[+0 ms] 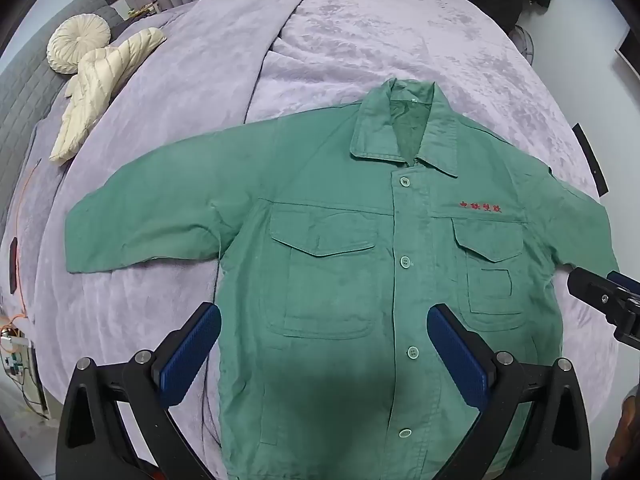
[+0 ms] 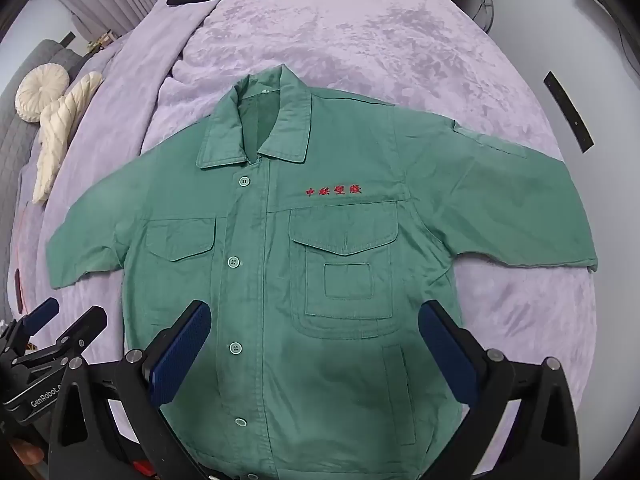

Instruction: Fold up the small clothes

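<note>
The left gripper (image 1: 324, 344) and right gripper (image 2: 314, 340) both hover with jaws spread wide and empty above the green shirt (image 1: 360, 280), touching nothing. The shirt lies flat, buttoned, sleeves spread, near the bed's (image 1: 340, 40) near edge.

1 green shirt (image 1: 332, 280), 2 claws, 1 round cushion (image 1: 78, 42).

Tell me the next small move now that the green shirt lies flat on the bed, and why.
Probably bring the left gripper across to the sleeve lying out to the left and pinch its cuff. The green shirt is spread flat, buttoned and unfolded on the purple bedcover, and both the left and the right gripper hover open with nothing between their fingers.
</note>
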`<control>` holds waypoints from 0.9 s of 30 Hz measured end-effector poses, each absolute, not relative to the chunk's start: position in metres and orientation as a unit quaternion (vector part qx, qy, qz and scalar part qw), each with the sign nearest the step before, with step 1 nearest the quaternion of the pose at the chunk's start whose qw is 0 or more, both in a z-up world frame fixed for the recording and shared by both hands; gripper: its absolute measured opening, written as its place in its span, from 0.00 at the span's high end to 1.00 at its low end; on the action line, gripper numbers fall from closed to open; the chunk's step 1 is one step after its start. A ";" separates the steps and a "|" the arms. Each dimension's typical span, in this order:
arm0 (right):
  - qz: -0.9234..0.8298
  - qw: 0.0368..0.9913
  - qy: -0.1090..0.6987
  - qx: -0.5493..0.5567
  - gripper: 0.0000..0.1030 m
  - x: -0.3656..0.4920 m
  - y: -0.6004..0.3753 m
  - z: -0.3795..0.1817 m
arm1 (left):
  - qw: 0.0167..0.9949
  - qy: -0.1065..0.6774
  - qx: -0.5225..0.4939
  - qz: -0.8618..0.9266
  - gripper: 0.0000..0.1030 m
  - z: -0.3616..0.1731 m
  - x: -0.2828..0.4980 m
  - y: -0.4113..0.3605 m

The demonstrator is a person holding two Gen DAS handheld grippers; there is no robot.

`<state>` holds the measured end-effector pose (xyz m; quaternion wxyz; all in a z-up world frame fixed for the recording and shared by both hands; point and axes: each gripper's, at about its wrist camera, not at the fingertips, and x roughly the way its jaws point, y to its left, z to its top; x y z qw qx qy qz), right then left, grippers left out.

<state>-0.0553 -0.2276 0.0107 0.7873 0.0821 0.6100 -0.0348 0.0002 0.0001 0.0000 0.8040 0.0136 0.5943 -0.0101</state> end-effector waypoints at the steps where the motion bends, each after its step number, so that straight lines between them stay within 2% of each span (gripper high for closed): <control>1: -0.035 0.787 0.610 0.082 0.00 -0.055 -0.227 0.011 | 0.804 0.594 0.015 -0.011 0.00 0.000 0.000 0.001; 27: -0.033 0.787 0.611 0.084 0.00 -0.053 -0.227 0.010 | 0.804 0.594 0.013 -0.011 0.00 -0.009 -0.007 0.008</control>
